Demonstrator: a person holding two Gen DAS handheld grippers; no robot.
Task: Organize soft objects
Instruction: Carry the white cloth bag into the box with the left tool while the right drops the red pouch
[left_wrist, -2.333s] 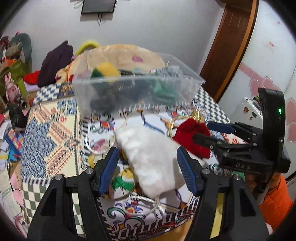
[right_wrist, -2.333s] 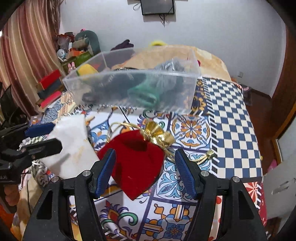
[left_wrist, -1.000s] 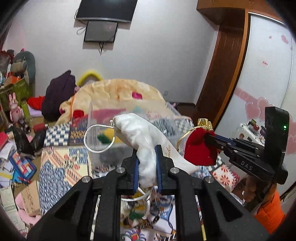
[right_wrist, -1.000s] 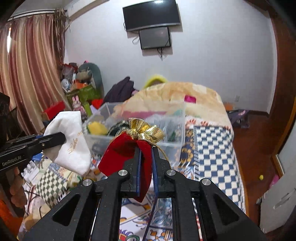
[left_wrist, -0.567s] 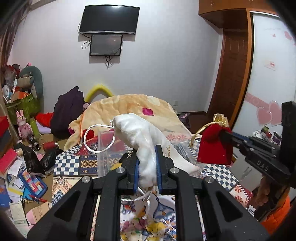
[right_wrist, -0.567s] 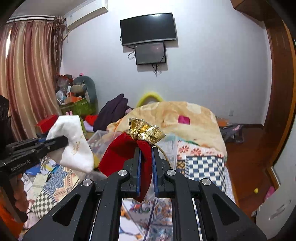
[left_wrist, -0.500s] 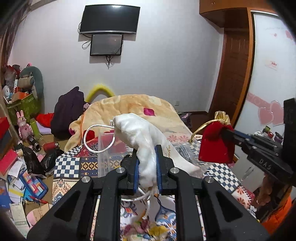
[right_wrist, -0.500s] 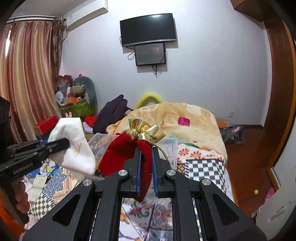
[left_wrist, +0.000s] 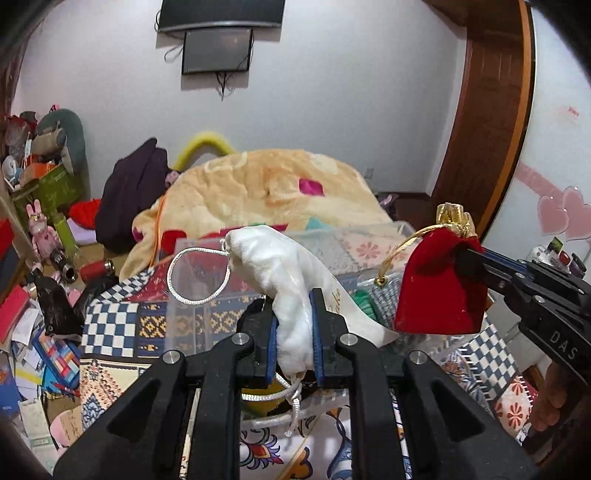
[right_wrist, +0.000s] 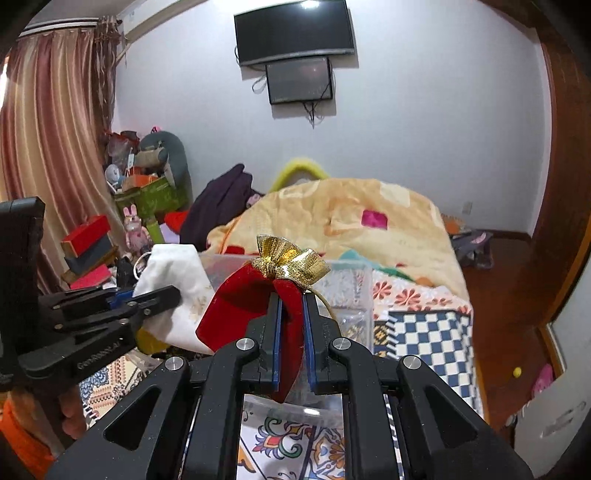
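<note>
My left gripper (left_wrist: 294, 306) is shut on a white drawstring pouch (left_wrist: 284, 269) and holds it in the air above the clear plastic bin (left_wrist: 207, 295). My right gripper (right_wrist: 291, 302) is shut on a red velvet pouch (right_wrist: 251, 295) with a gold top, also held over the bin (right_wrist: 354, 288). In the left wrist view the red pouch (left_wrist: 439, 288) hangs at the right, next to the white one. In the right wrist view the white pouch (right_wrist: 177, 288) is at the left. The bin holds several soft items, partly hidden.
The bin stands on a patterned cloth-covered table (left_wrist: 118, 332). Behind it is a bed with a yellow blanket (left_wrist: 266, 184). Clutter and boxes lie on the floor at the left (left_wrist: 33, 295). A wooden door (left_wrist: 491, 110) is at the right.
Both grippers closed on their pouches and lifted them off the table. In the last half second both have come closer over the bin, with the pouches still held.
</note>
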